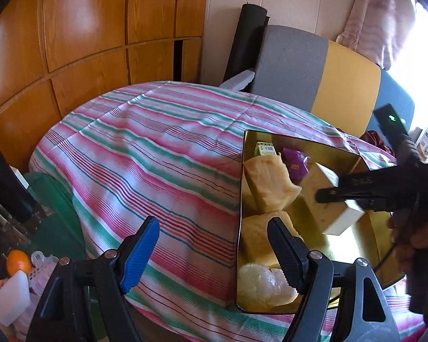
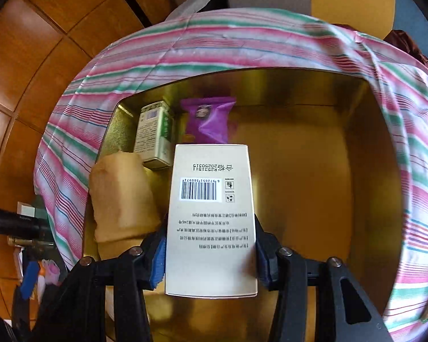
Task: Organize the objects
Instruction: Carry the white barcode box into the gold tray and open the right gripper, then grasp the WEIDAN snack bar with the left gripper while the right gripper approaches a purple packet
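The right tongs [image 2: 211, 259] pinch a pale carton [image 2: 211, 216] (barcode side facing the camera) by its long sides, over the gold tin [image 2: 365, 131] on the striped table [image 1: 145, 154]; inside the tin lie a green-and-white box [image 2: 154, 134], a purple packet [image 2: 208, 119] and a tan bread-like piece [image 2: 122, 196]; the left tongs [image 1: 214, 253] stand spread with nothing between them, over the tin's near edge.
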